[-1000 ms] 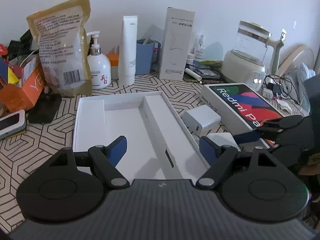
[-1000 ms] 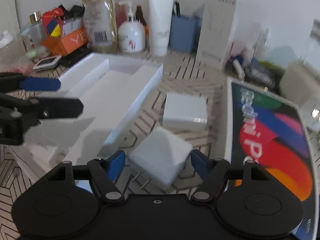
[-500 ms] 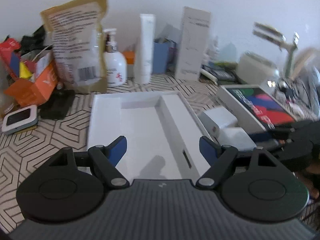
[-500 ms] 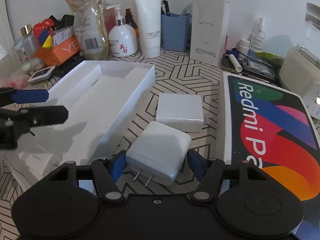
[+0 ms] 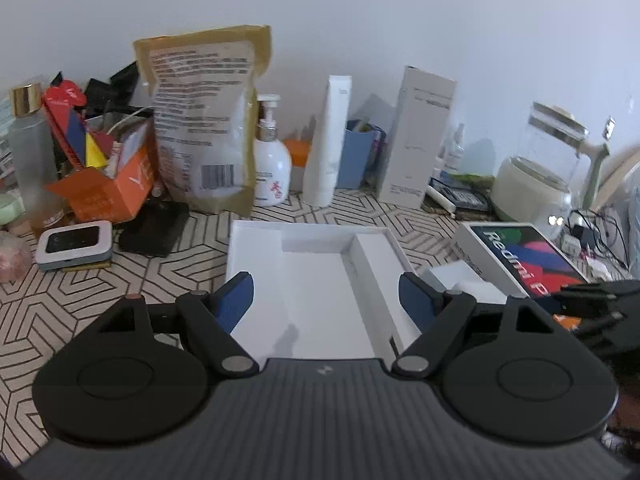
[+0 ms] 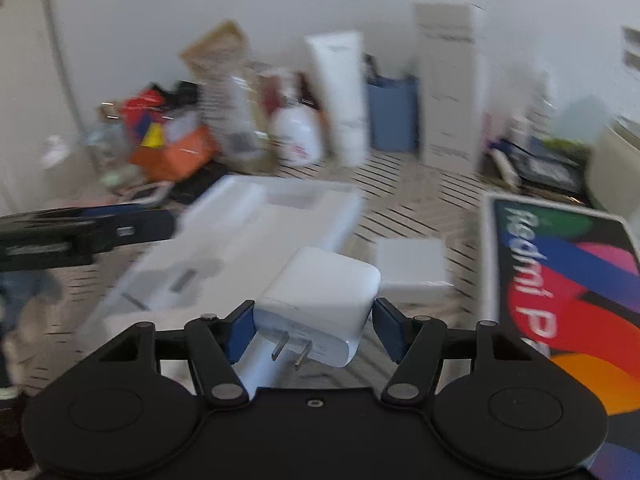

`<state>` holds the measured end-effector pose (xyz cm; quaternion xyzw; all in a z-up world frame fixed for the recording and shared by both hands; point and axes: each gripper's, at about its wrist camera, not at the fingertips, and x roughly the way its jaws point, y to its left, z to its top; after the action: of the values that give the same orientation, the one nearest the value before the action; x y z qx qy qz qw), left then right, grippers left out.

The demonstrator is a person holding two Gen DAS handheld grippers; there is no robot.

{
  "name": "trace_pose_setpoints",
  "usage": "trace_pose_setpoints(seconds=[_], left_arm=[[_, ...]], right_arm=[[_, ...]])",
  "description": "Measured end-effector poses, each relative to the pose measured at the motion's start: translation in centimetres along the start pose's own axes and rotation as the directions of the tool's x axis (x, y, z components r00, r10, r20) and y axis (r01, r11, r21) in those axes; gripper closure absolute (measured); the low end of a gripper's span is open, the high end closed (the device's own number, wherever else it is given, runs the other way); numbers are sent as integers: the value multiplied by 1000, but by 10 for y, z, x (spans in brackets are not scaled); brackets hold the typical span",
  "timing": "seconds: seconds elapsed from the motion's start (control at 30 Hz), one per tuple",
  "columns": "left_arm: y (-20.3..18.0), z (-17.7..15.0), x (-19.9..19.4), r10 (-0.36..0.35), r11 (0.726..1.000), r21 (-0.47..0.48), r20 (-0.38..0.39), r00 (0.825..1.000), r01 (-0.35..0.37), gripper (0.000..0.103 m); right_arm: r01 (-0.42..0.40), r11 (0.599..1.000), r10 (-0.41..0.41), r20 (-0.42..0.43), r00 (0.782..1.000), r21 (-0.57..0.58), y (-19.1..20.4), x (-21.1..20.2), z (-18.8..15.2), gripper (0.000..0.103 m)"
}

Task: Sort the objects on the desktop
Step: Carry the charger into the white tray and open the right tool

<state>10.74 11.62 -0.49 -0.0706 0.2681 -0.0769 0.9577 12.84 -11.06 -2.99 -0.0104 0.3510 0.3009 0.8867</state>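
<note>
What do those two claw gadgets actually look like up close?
Both look alike: the left gripper and the right gripper each have two blue-padded fingers on black angled links with silver pivot pins, set on round black discs. The left one's body is ribbed grey with a small white mark.

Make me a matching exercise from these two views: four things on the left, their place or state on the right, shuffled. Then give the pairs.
1. white charger
2. left gripper
3. pump bottle
4. Redmi Pad box

A. open, over the white tray
B. lying flat, right of the tray
C. held by the right gripper, prongs toward the camera
D. standing beside the gold pouch

Pairs: 1-C, 2-A, 3-D, 4-B
</note>
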Motion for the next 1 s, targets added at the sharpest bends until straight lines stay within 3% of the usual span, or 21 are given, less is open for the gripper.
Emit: trace_pose_setpoints(seconds=[0.2,0.7,1.0], left_arm=[[6,1,4,13,1000,-18,-14,1000,-13,22],[21,3,2,12,996,-86,-9,1000,-12,22],[19,1,6,9,995,-96,-17,1000,-11,21]], right_arm=[[-72,996,71,-9,997,-45,21,7,5,35],[-40,990,17,-164,986,-137,65,77,15,37],[-16,999,12,-100,995,-43,22,39,4,36]])
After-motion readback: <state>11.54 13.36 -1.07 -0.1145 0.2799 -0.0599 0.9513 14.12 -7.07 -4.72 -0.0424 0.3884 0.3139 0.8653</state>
